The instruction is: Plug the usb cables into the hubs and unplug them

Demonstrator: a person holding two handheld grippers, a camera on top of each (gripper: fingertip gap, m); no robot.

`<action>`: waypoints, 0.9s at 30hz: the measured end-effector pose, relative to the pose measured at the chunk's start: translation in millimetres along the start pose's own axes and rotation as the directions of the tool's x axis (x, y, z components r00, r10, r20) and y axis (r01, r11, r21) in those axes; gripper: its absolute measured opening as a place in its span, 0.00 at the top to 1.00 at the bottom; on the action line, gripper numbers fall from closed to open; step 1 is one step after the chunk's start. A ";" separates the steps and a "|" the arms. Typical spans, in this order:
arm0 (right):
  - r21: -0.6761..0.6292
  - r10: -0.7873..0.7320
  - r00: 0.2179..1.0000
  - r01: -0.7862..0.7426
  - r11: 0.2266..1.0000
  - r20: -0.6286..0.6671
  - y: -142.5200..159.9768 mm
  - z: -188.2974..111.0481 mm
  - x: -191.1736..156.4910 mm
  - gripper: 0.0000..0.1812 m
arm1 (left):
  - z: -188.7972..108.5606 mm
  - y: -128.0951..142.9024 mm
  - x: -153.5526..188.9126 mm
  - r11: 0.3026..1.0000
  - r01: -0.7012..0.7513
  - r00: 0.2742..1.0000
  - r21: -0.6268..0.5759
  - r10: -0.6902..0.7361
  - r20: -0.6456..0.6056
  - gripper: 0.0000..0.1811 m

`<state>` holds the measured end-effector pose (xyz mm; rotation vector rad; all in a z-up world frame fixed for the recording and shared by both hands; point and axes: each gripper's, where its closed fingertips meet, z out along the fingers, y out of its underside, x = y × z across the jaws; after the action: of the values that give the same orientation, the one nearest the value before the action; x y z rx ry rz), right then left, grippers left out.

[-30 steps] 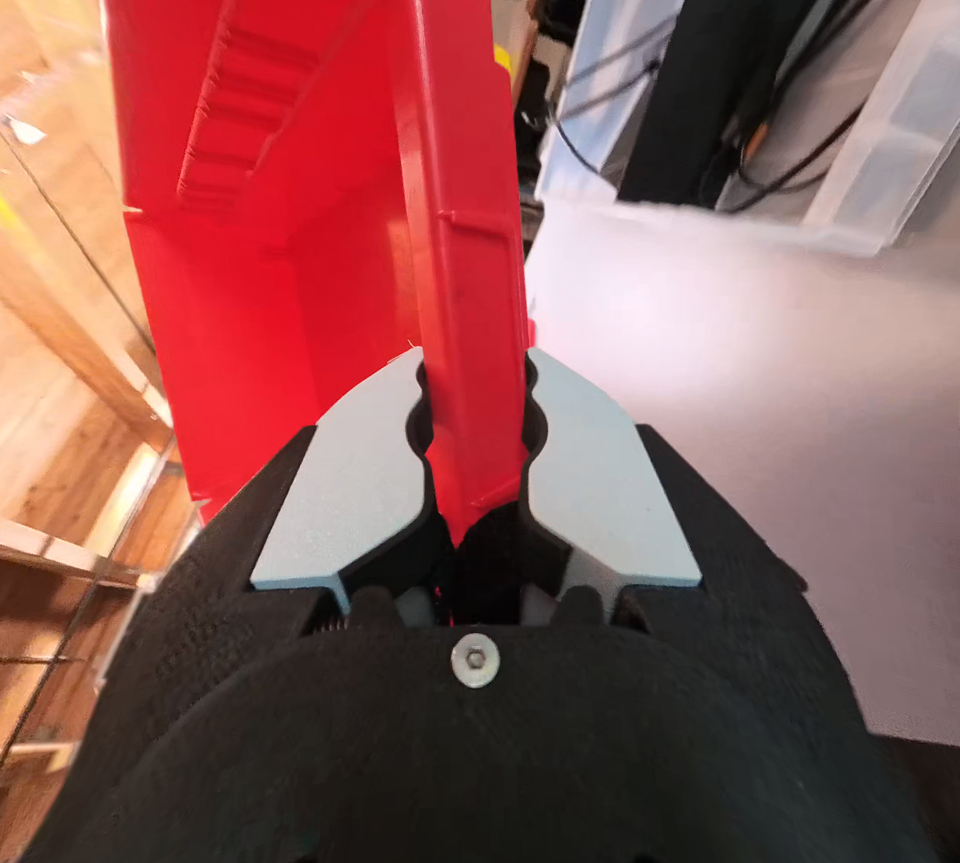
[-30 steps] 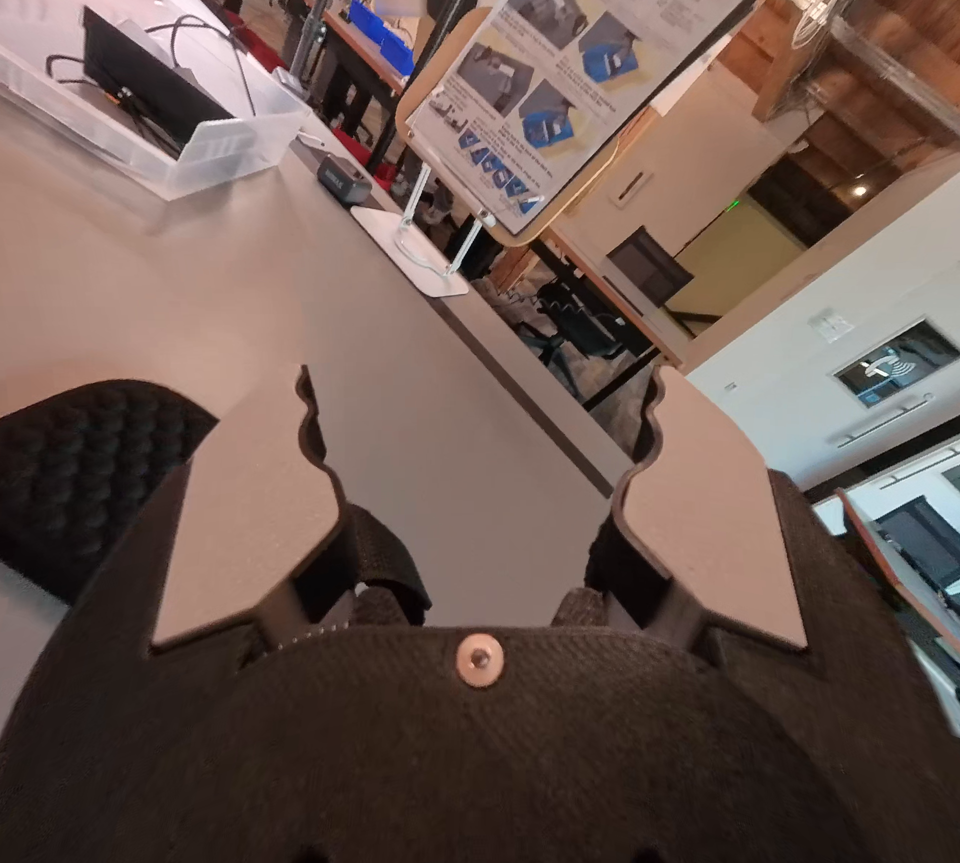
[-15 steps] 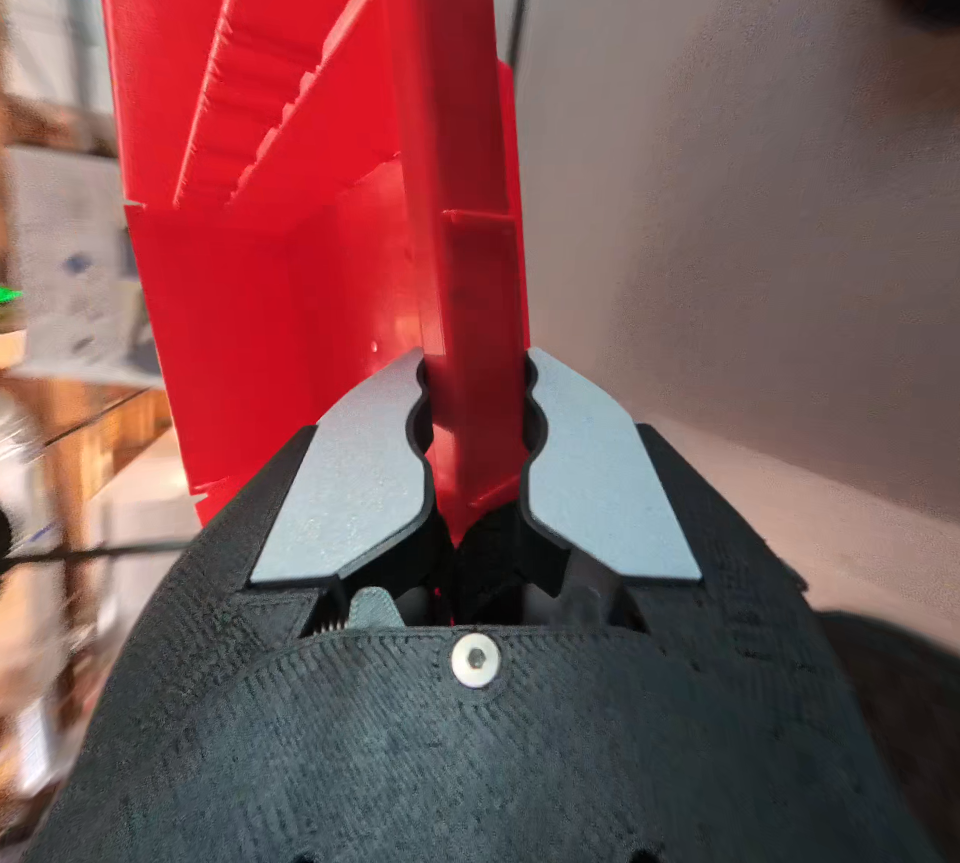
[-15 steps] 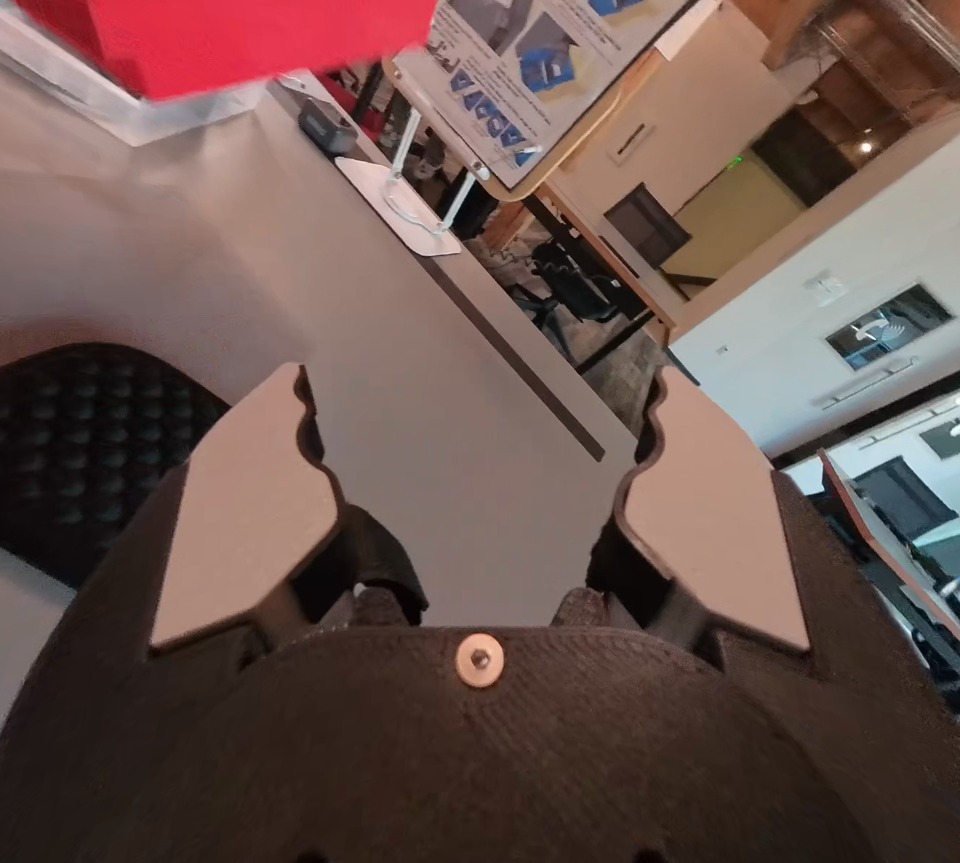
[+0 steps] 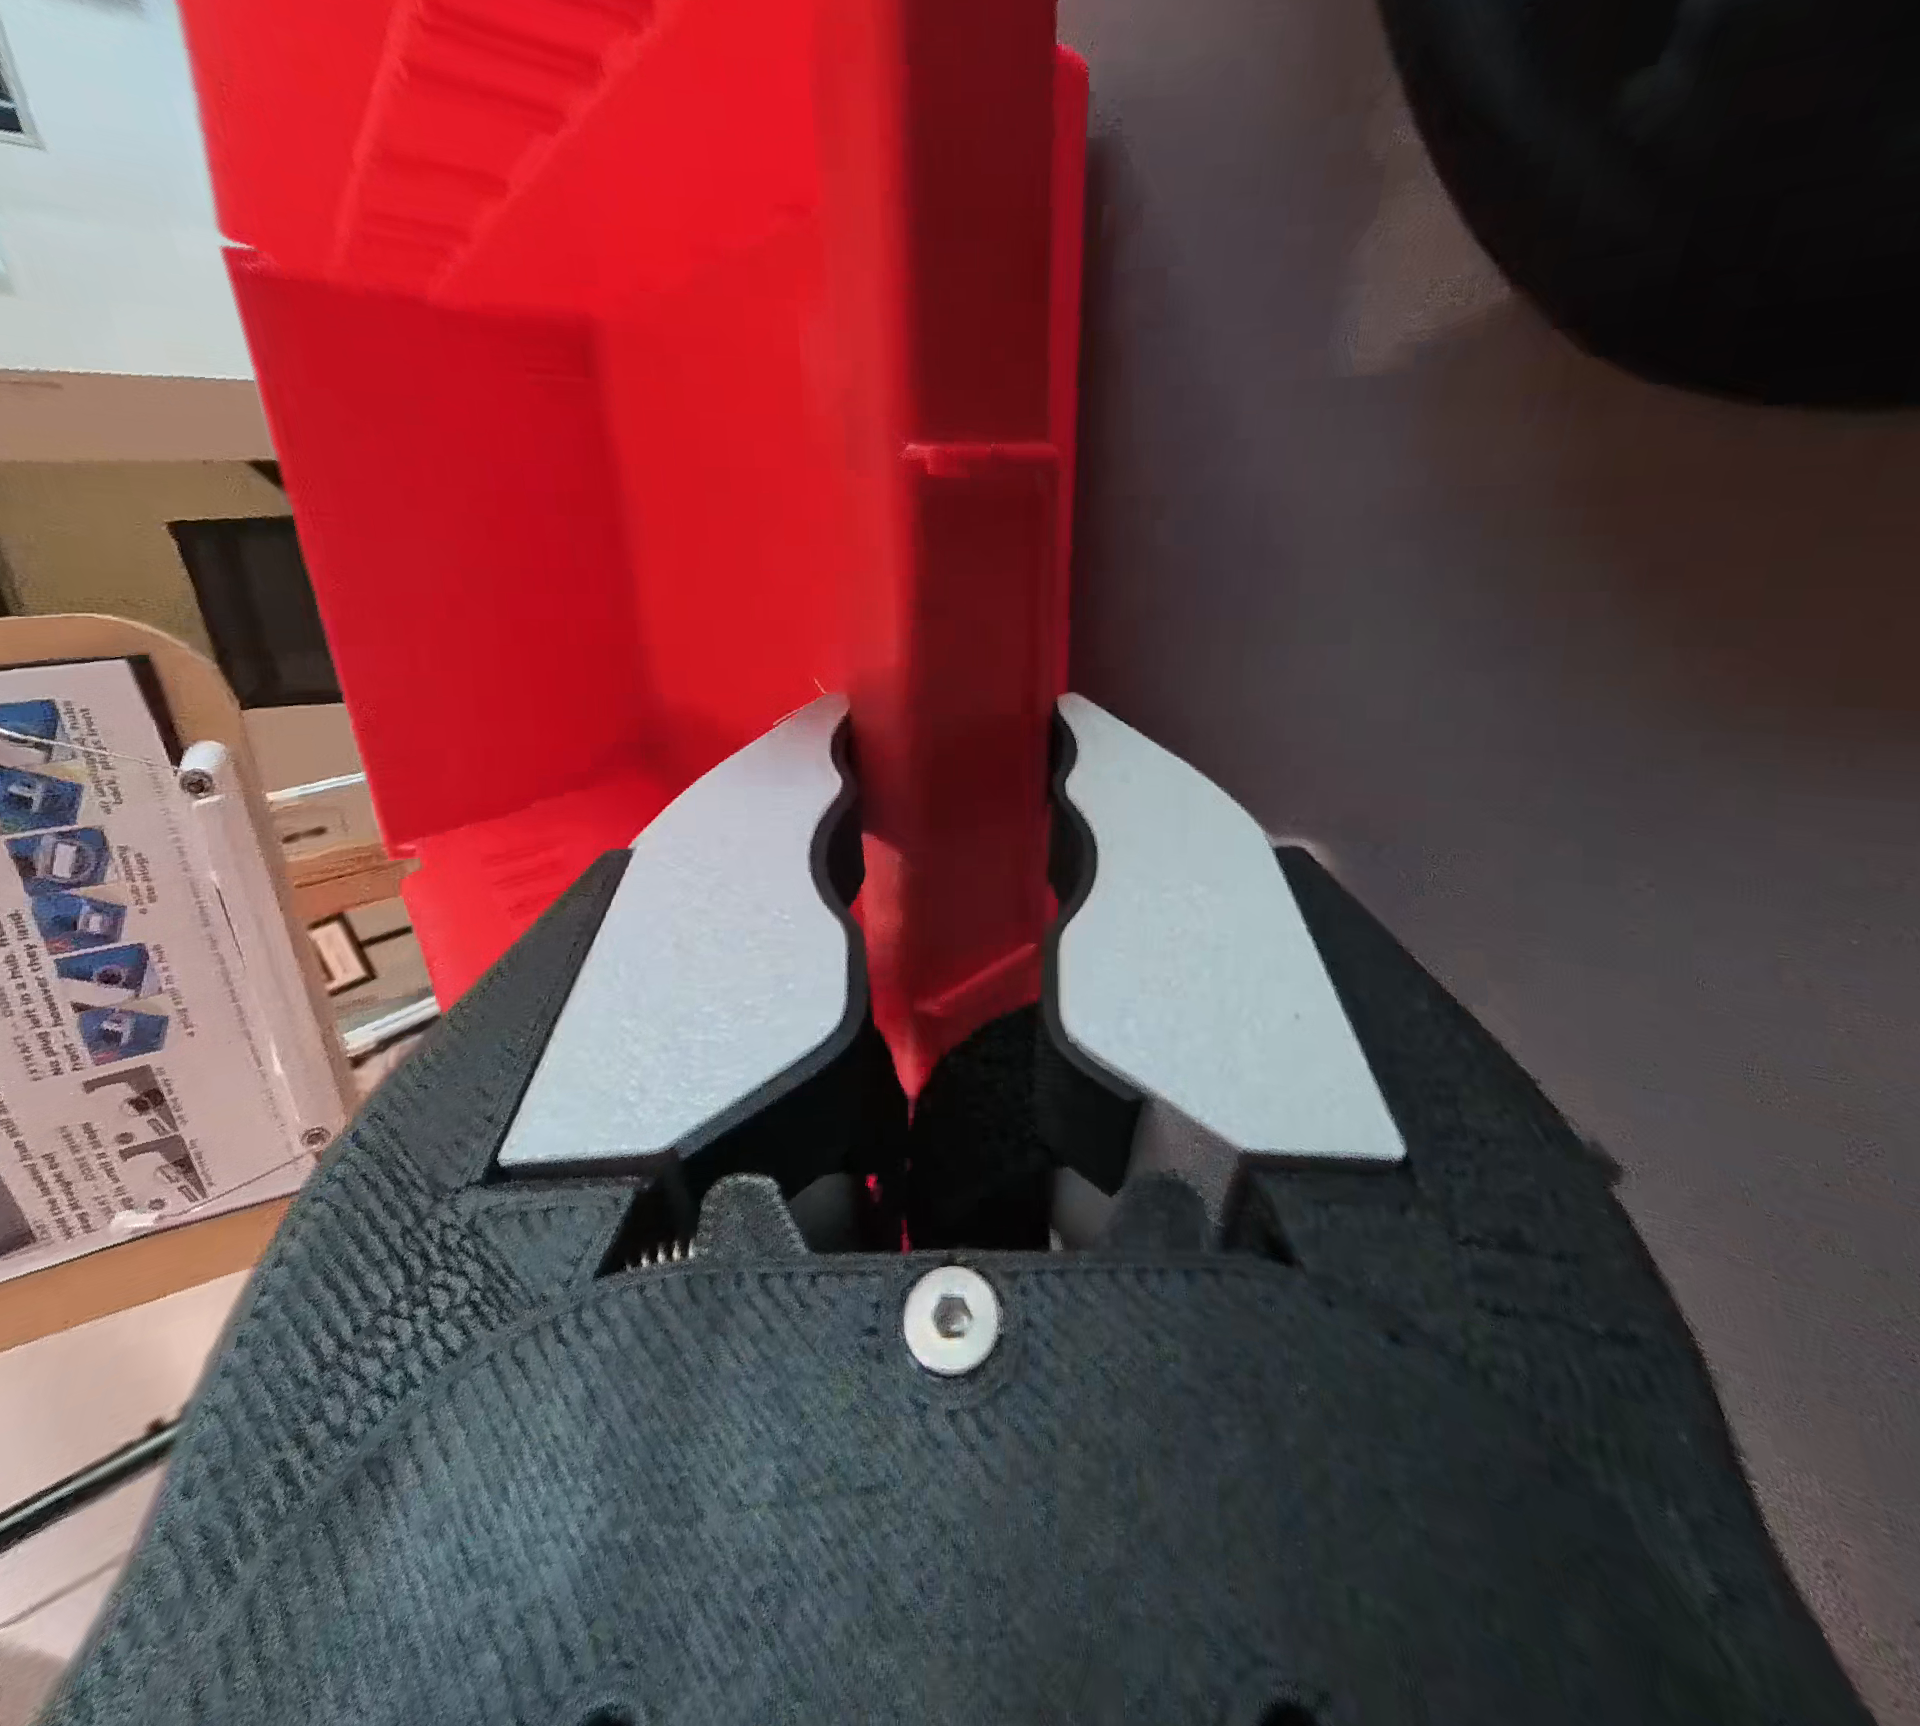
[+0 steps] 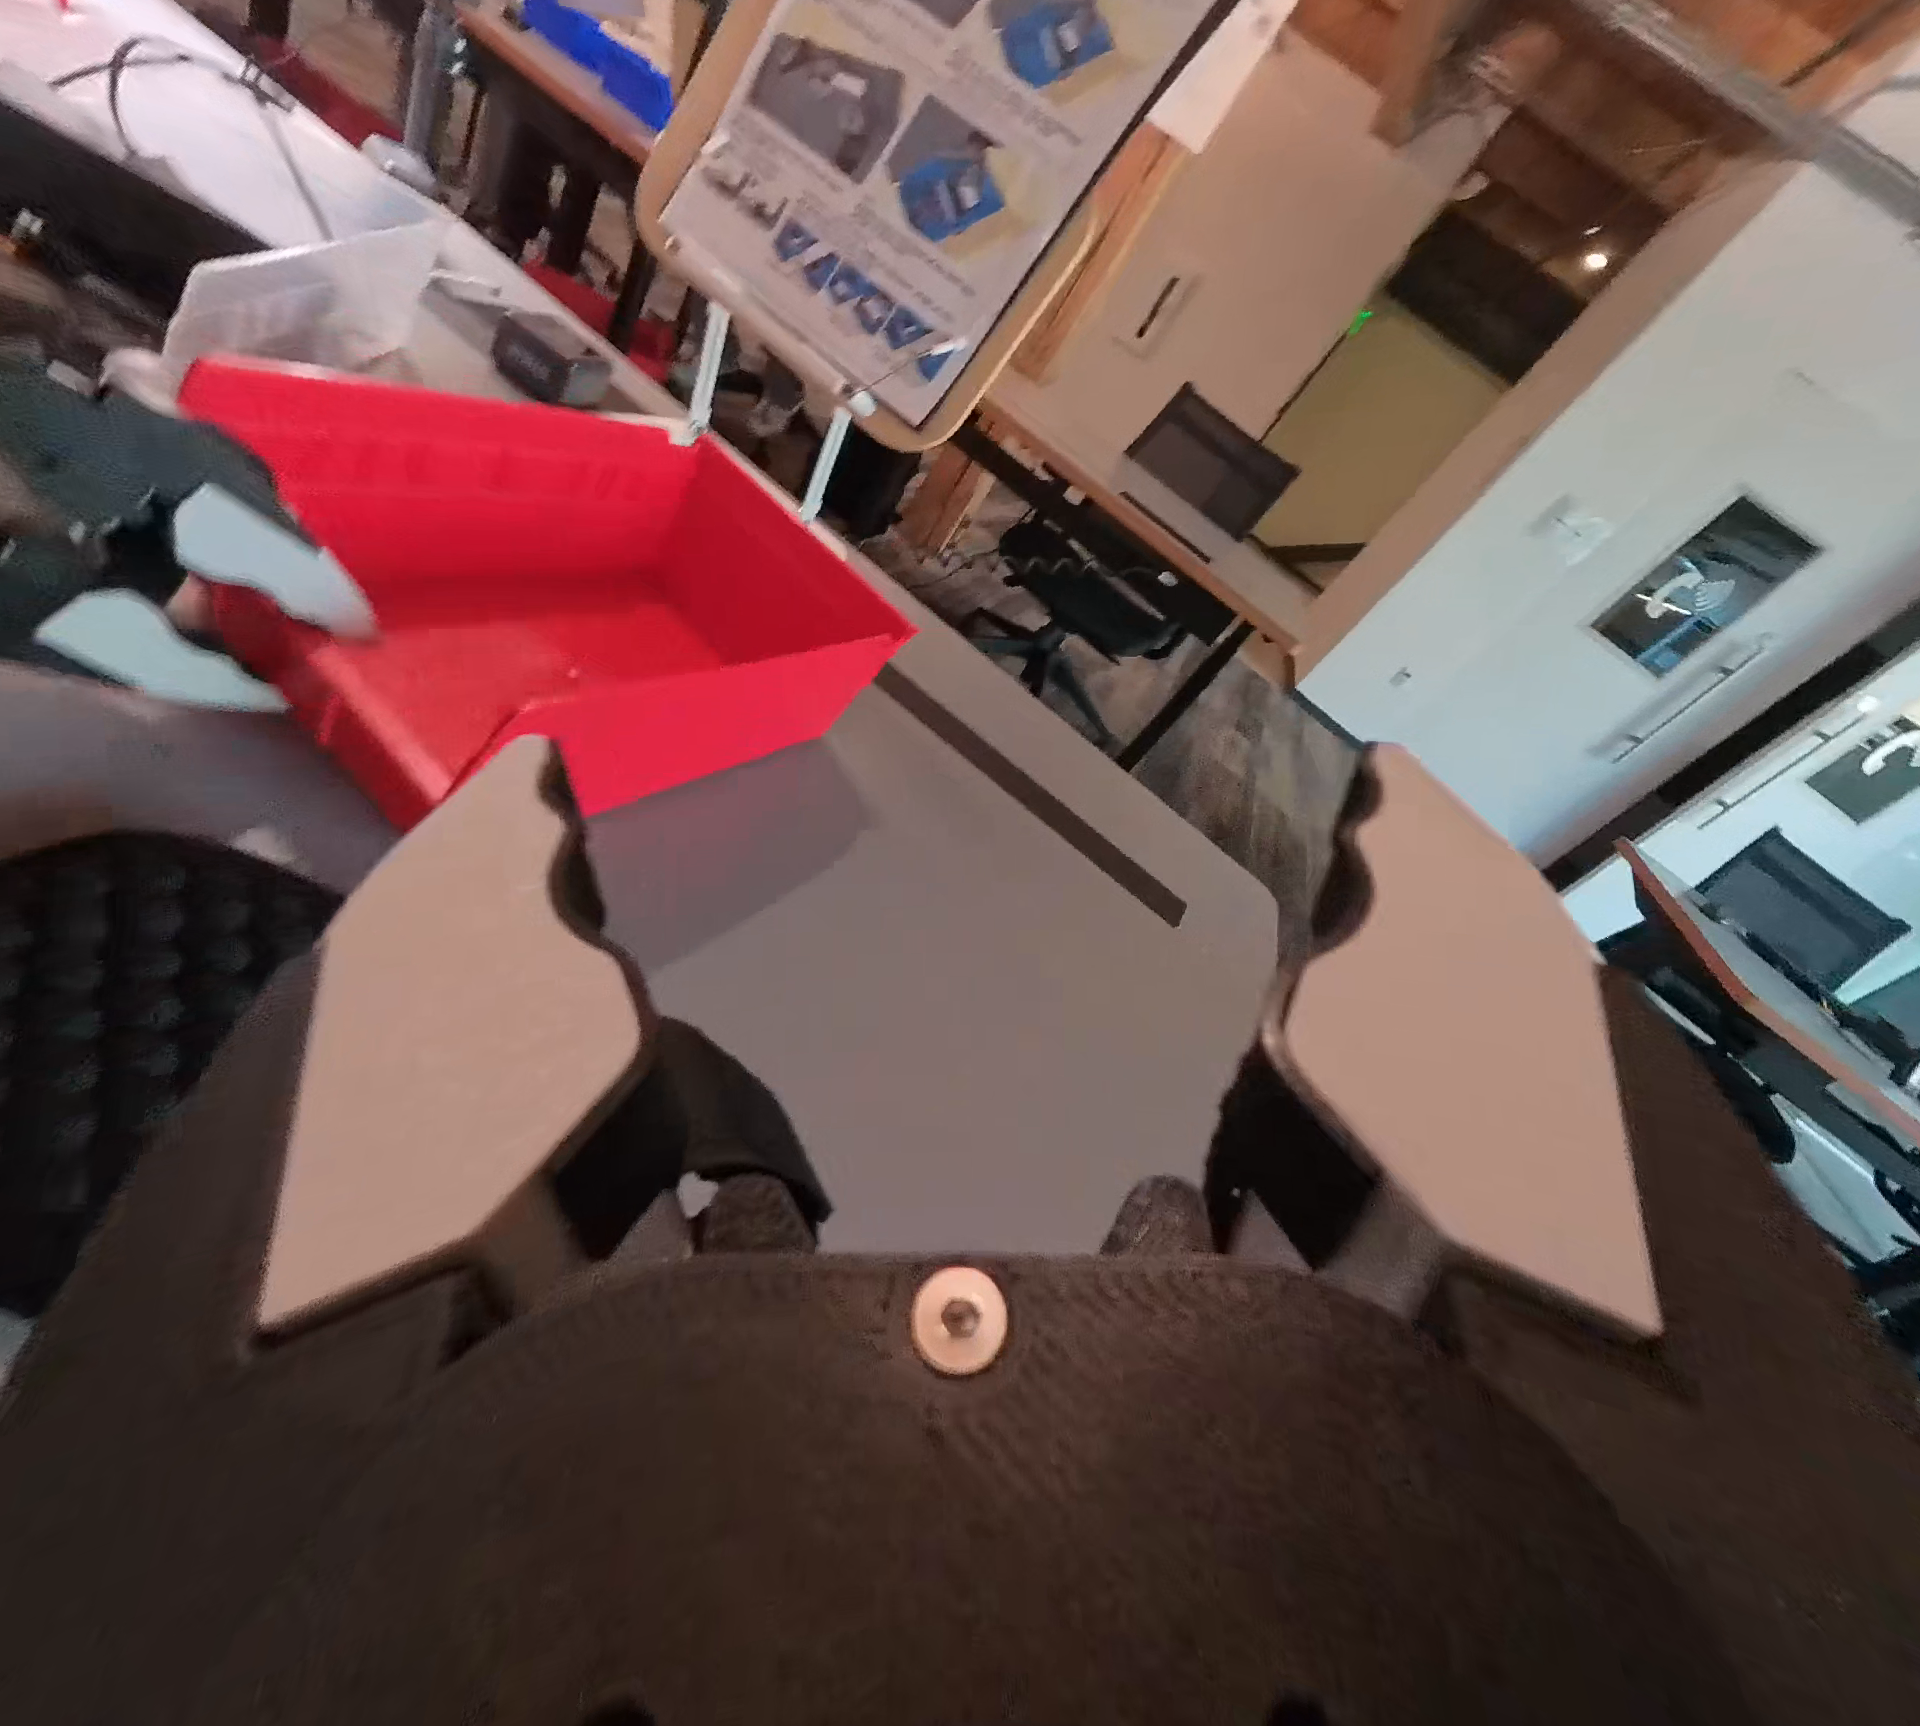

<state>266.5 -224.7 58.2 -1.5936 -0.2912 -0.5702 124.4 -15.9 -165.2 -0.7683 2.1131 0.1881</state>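
The left tool [image 5: 951, 855], clamped on a wall of the empty red plastic bin [image 6: 582, 575], has swung it down onto the grey desk [image 6: 935, 1001] before the wide-open, empty right tool [image 6: 956, 897]; no usb cables or hubs show.

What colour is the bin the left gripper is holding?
Red all over. The bin shows best in the right wrist view, with the left gripper clamped on its wall.

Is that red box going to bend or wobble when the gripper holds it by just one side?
The red bin probably stays stiff: its wall looks straight in the left gripper. It looks empty, so likely light. Pinched by one wall only, it could swing or twist a bit.
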 end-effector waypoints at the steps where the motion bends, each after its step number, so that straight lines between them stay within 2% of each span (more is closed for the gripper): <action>1: 0.018 0.017 1.000 -0.016 1.000 -0.020 -3.6 1.5 3.3 0.22 | 0.3 0.4 0.5 1.000 -0.010 1.000 0.005 0.010 0.022 0.82; 3: 0.057 0.049 0.997 -0.046 0.997 -0.059 -11.7 4.5 10.3 0.20 | -5.9 -3.7 -4.5 0.999 -0.018 0.997 0.045 0.015 0.075 0.77; 6: 0.135 0.112 0.987 -0.096 0.986 -0.112 -26.2 8.6 21.0 0.20 | -42.0 -32.2 -24.3 0.947 0.037 0.982 0.318 -0.093 0.164 0.62; 7: 0.166 0.130 0.984 -0.108 0.980 -0.126 -31.4 9.7 24.2 0.20 | -62.1 -39.9 -36.0 0.899 0.070 0.966 0.432 -0.169 0.195 0.57; 9: 0.240 0.166 0.974 -0.126 0.963 -0.154 -43.2 11.3 31.4 0.20 | -108.9 -41.4 -64.4 0.748 0.121 0.901 0.652 -0.359 0.244 0.46; 11: 0.347 0.223 0.957 -0.149 0.926 -0.183 -58.8 10.6 40.6 0.20 | -152.6 -16.5 -89.9 0.577 0.121 0.789 0.808 -0.550 0.274 0.40; 12: 0.415 0.272 0.942 -0.172 0.893 -0.196 -67.3 8.7 46.4 0.22 | -169.4 6.1 -99.1 0.511 0.111 0.714 0.852 -0.638 0.289 0.39; 13: 0.479 0.332 0.923 -0.207 0.853 -0.192 -74.6 7.1 50.8 0.27 | -180.6 32.0 -105.0 0.474 0.111 0.637 0.874 -0.709 0.303 0.39; 15: 0.575 0.444 0.888 -0.304 0.760 -0.117 -85.8 8.6 50.5 0.38 | -189.3 80.1 -110.8 0.484 0.159 0.509 0.861 -0.787 0.348 0.40; 17: 0.597 0.489 0.872 -0.390 0.701 -0.005 -92.6 20.2 38.0 0.48 | -189.1 113.7 -112.0 0.511 0.226 0.422 0.829 -0.818 0.390 0.44; 18: 0.567 0.477 0.878 -0.417 0.711 0.047 -92.9 31.0 26.3 0.52 | -182.1 127.1 -110.4 0.527 0.282 0.397 0.802 -0.825 0.402 0.47; 20: 0.399 0.409 0.903 -0.425 0.812 0.130 -79.8 61.4 -7.4 0.56 | -155.7 147.1 -104.0 0.555 0.444 0.398 0.703 -0.825 0.401 0.50; 22: 0.097 0.302 0.926 -0.330 0.939 0.228 -45.6 89.7 -51.9 0.66 | -126.5 153.2 -92.2 0.549 0.592 0.437 0.590 -0.834 0.338 0.54; 23: -0.052 0.274 0.928 -0.270 0.961 0.252 -25.3 99.9 -68.5 0.70 | -112.9 153.5 -84.6 0.545 0.646 0.458 0.534 -0.837 0.299 0.57; 25: -0.309 0.276 0.911 -0.179 0.934 0.306 11.8 112.5 -99.1 0.73 | -88.7 160.0 -68.0 0.548 0.733 0.483 0.403 -0.837 0.259 0.58; 27: -0.481 0.310 0.879 -0.108 0.870 0.363 39.5 118.5 -128.5 0.72 | -73.8 170.0 -56.3 0.550 0.784 0.488 0.288 -0.833 0.261 0.59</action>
<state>200.5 -93.8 -44.8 -2.1749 -0.3179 -0.0973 -0.2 116.8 -99.0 -1.4491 1.1867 -0.3130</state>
